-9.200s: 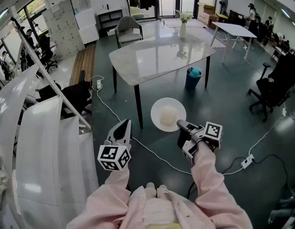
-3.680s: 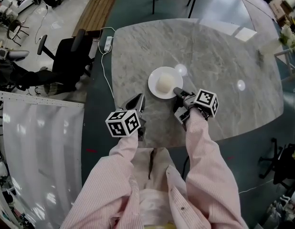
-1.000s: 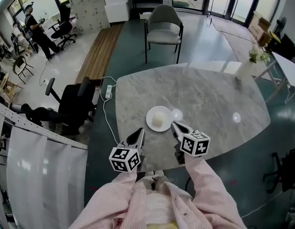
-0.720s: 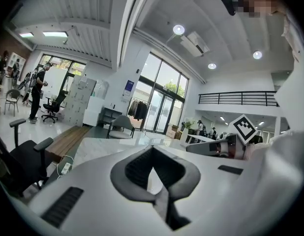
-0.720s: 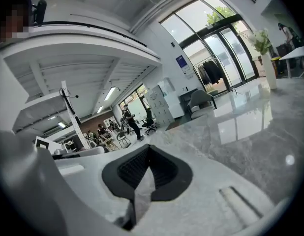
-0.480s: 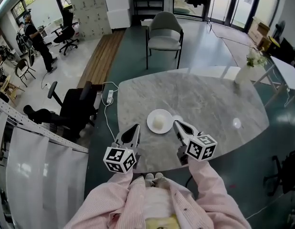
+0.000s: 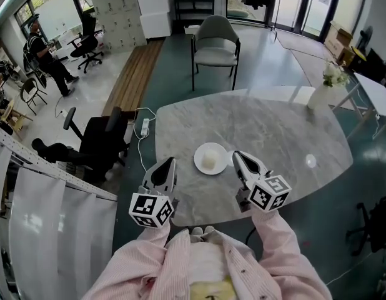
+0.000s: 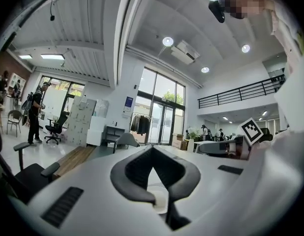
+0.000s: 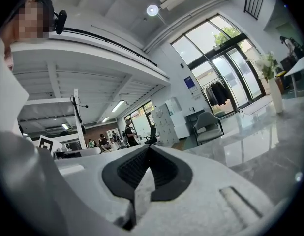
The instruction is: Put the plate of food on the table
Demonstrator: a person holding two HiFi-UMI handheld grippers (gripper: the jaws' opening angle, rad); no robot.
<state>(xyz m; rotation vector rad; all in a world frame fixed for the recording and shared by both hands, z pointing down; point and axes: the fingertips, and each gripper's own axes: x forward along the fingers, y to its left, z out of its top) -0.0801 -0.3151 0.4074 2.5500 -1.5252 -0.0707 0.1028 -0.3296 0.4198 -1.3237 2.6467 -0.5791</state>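
A white plate (image 7: 220,150) with a pale round bun (image 7: 209,160) on it rests on the grey marble table (image 7: 280,127), near the front edge. My right gripper (image 7: 236,155) hovers just right of the plate, apart from it, shut with nothing between its jaws. My left gripper (image 7: 170,161) is left of the plate, also apart from it and shut on nothing. In the left gripper view the jaws (image 8: 152,150) meet at their tips, and part of the plate (image 8: 161,201) shows below them. The right gripper view shows its jaws (image 9: 148,149) closed, with only marble beyond.
A vase of flowers (image 7: 323,87) stands at the table's far right corner. A grey chair (image 7: 216,39) is behind the table, and a black office chair (image 7: 96,136) is to its left. A power strip and cable (image 7: 145,127) lie on the floor. A person (image 7: 46,58) stands far left.
The plate, carried on the right gripper's jaws earlier, now sits on the table. The right gripper has let go and drawn back a little; both grippers have come slightly nearer the person.
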